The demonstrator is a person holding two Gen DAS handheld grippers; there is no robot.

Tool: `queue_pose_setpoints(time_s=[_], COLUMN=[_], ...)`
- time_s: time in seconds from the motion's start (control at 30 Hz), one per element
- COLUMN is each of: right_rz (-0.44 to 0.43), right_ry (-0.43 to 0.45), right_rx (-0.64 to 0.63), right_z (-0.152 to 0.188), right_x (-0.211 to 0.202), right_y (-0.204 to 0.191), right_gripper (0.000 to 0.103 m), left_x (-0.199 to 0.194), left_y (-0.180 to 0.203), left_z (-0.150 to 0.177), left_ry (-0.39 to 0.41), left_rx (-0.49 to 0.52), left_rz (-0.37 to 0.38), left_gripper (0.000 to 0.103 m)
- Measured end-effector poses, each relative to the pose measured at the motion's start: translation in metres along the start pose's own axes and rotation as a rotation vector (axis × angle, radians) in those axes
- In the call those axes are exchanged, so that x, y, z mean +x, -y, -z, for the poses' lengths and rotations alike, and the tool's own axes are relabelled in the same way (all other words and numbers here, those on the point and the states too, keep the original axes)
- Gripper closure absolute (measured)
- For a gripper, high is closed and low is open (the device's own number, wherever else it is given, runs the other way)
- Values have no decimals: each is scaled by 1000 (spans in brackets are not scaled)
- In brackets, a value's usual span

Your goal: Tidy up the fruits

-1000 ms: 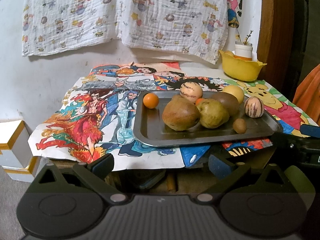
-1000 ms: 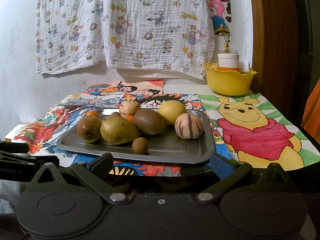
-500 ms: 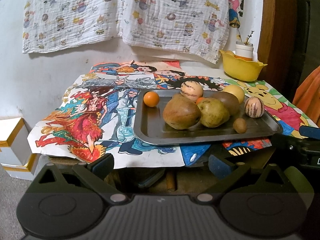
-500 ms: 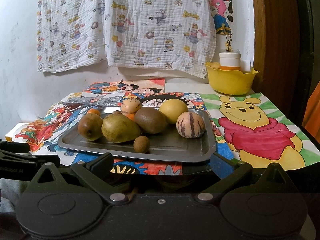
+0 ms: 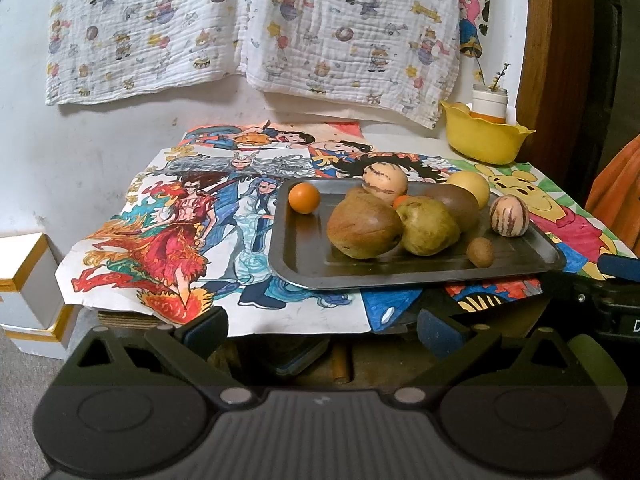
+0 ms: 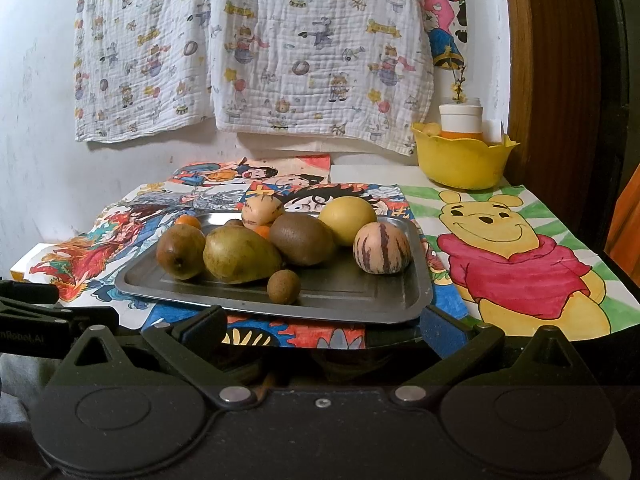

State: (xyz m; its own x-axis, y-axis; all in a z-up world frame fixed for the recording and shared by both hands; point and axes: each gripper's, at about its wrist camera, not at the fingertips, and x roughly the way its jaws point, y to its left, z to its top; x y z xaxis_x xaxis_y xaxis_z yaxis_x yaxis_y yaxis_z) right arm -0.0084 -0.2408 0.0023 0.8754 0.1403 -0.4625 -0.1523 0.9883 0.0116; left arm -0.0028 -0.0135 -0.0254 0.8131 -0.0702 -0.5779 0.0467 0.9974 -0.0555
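Note:
A metal tray (image 5: 304, 272) (image 6: 360, 304) on the table holds several fruits: a small orange (image 5: 304, 197), a brown pear (image 5: 362, 230) (image 6: 180, 251), a green pear (image 5: 428, 226) (image 6: 240, 255), a kiwi (image 6: 302, 239), a yellow round fruit (image 6: 347, 219), two striped melons (image 5: 509, 215) (image 6: 382, 248) (image 6: 262, 210) and a small brown fruit (image 5: 480, 252) (image 6: 283, 287). My left gripper (image 5: 320, 326) is open and empty, in front of the table's near edge. My right gripper (image 6: 324, 326) is open and empty, just before the tray's near edge.
A yellow bowl (image 5: 484, 140) (image 6: 460, 160) with a white jar stands at the back right. Colourful drawings cover the table (image 5: 172, 240), with a Winnie the Pooh sheet (image 6: 520, 264) on the right. A white box (image 5: 24, 272) stands at the left. A patterned cloth (image 5: 248, 28) hangs on the wall.
Both grippers have shifted very slightly; the view has risen a little. Nothing on the tray has moved.

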Motion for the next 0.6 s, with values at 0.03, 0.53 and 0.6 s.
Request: queue_pose_setpoints(time_s=[0.03, 0.53, 0.6], right_rz=[0, -1, -1], right_ry=[-1, -2, -2], right_rx=[0, -2, -2], right_z=[0, -1, -1], right_x=[0, 1, 1], right_y=[0, -1, -1], right_gripper=[1, 1, 1], left_x=[0, 0, 0], left_y=[0, -1, 0], left_z=[0, 0, 0], left_ry=[0, -1, -3], left_rx=[0, -1, 0], left_rz=[0, 0, 0], left_gripper=[0, 0, 0])
